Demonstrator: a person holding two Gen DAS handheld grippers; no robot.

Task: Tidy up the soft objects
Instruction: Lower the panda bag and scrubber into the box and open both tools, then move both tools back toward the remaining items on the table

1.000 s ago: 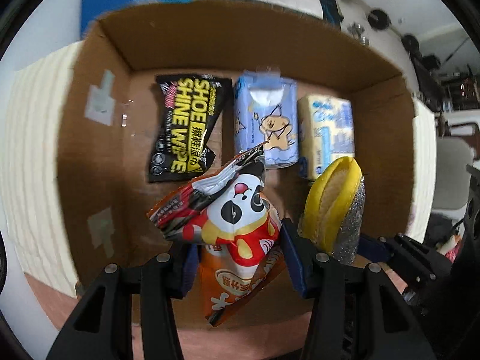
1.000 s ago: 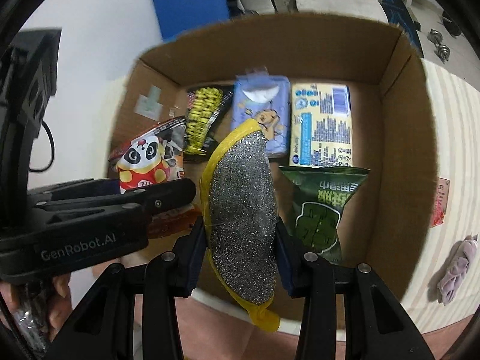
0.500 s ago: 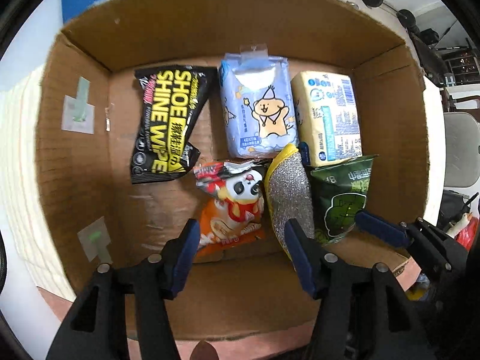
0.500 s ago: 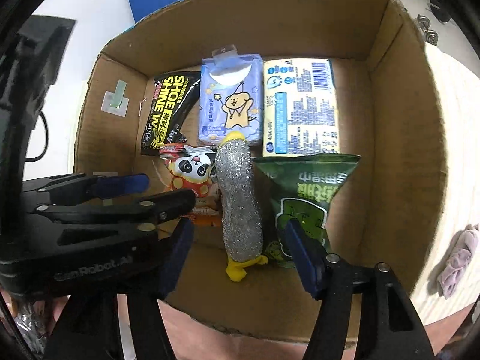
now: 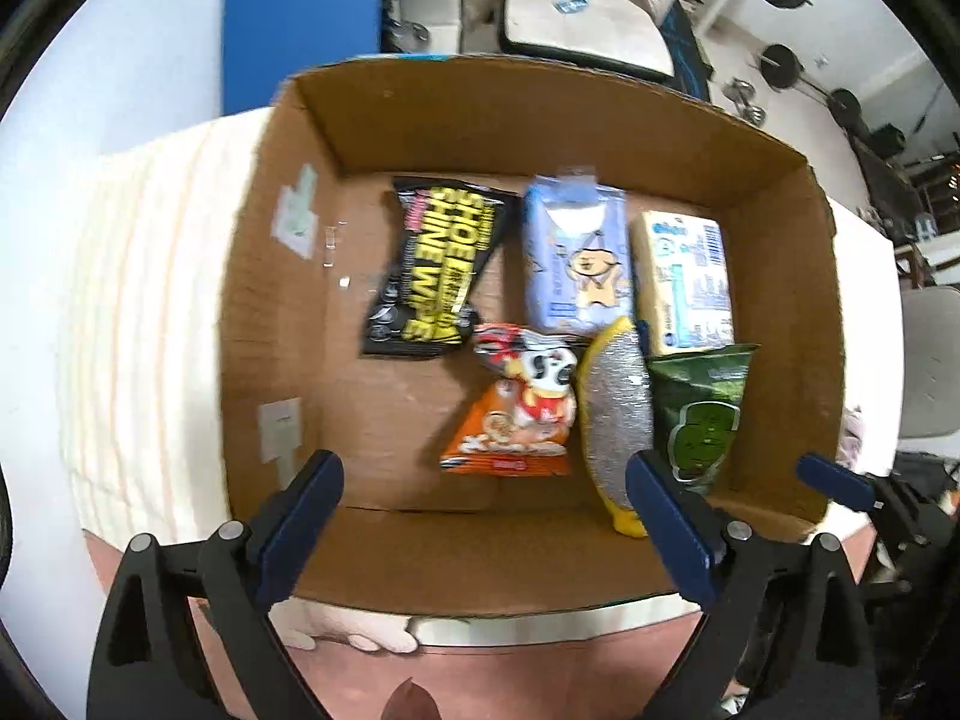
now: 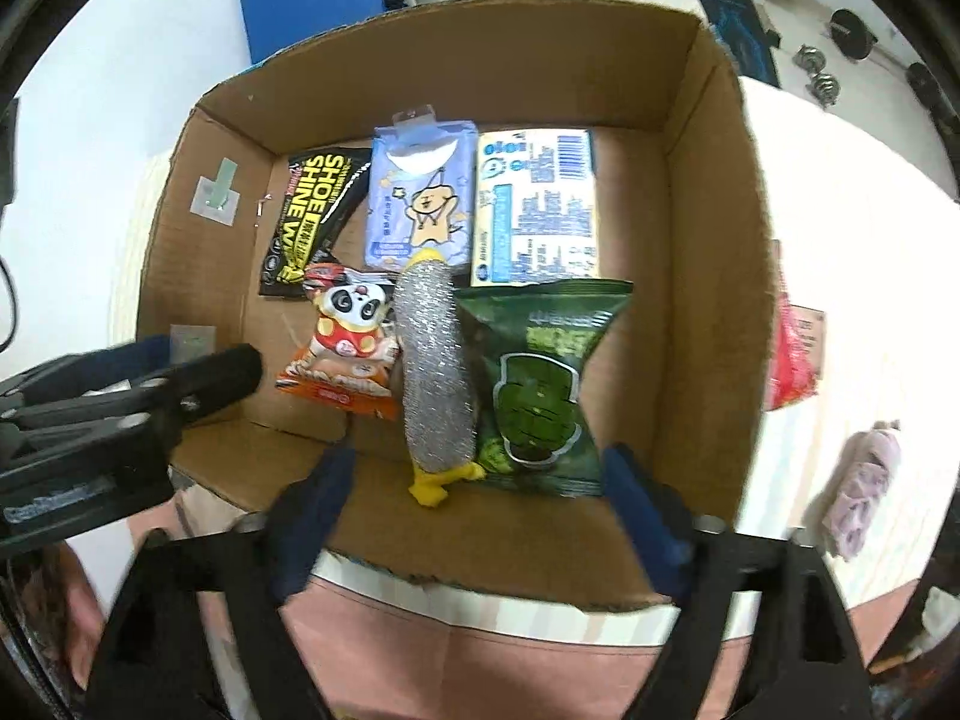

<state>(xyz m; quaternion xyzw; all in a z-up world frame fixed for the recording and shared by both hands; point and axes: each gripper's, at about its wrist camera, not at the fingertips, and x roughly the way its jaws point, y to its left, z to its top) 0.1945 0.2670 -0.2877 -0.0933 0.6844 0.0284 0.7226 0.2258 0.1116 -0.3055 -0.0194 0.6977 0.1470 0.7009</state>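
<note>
Your left tongs [image 5: 480, 498]: opening, nothing between them | your right tongs [image 6: 480, 498]: opening, nothing held | panda snack [image 5: 522, 414] and silver scrubber [image 6: 435, 372]: side by side inside cardboard box [image 5: 540, 114], near its front wall

Shoe-wipe packet's [image 5: 433, 269] lettering motion-blurred; red packet [image 6: 795, 357] half behind box wall [image 6: 714, 276]
</note>
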